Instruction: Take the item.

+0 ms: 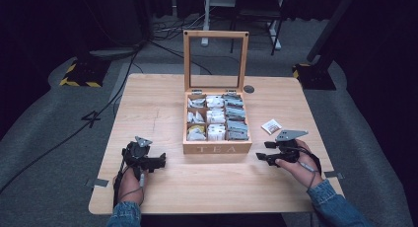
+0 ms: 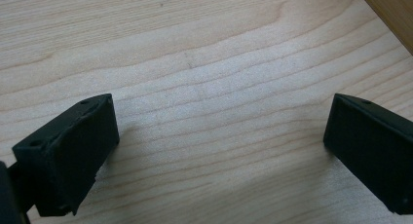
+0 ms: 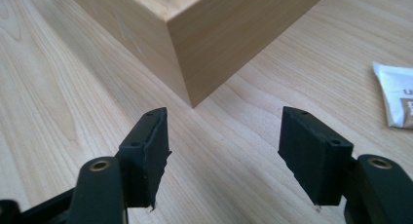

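A wooden tea box (image 1: 217, 148) marked TEA stands mid-table with its glass lid (image 1: 215, 60) upright. Its compartments hold several tea bags (image 1: 215, 117). One loose white tea packet (image 1: 271, 126) lies on the table to the right of the box. My left gripper (image 1: 160, 161) rests to the left of the box front, open over bare wood (image 2: 221, 117), with a box edge (image 2: 392, 12) at the upper right. My right gripper (image 1: 263, 151) sits to the right of the box, open (image 3: 226, 124) and empty. It faces the box corner (image 3: 195, 44), with the packet (image 3: 397, 95) off to its right.
The light wooden table (image 1: 162, 106) has a round dark grommet (image 1: 249, 89) behind the box and grey tape strips (image 1: 101, 182) at its front corners. Cables and stand feet (image 1: 81, 76) lie on the grey floor beyond the table.
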`<state>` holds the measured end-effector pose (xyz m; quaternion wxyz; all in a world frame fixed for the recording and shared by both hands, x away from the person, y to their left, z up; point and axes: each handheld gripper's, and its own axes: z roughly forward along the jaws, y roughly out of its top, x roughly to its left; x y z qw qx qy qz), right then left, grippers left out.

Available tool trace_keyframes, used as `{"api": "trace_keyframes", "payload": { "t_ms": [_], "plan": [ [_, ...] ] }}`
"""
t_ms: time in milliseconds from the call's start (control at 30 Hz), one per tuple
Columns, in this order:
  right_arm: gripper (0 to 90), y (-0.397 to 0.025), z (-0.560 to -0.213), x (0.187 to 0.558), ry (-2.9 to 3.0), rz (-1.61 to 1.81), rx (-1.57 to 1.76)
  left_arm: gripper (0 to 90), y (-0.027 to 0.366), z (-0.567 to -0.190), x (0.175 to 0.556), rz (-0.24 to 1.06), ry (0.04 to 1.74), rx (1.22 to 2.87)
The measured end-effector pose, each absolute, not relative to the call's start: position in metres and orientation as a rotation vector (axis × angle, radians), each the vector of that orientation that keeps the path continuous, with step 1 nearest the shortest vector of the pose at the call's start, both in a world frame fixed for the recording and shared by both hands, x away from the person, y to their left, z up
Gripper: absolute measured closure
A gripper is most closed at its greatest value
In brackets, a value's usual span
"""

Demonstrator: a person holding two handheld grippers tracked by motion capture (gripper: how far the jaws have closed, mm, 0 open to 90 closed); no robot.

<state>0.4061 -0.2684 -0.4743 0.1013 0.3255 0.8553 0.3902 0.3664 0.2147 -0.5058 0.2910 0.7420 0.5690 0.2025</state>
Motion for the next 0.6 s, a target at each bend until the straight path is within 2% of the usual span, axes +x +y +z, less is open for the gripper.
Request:
{"api": "trace_keyframes", "payload": {
  "t_ms": [333, 433, 600],
  "plan": [
    [32.7, -0.261, -0.5, 0.406, 2.523, 1.156, 0.878, 0.0, 0.215, -0.506, 0.367, 0.54, 1.517, 1.979],
    [29.1, -0.259, -0.502, 0.404, 2.519, 1.144, 0.866, 0.0, 0.215, -0.506, 0.367, 0.54, 1.517, 1.979],
    [17.4, -0.255, -0.504, 0.405, 2.527, 1.111, 0.835, 0.0, 0.215, -0.506, 0.367, 0.54, 1.517, 1.979]
  ]
}}
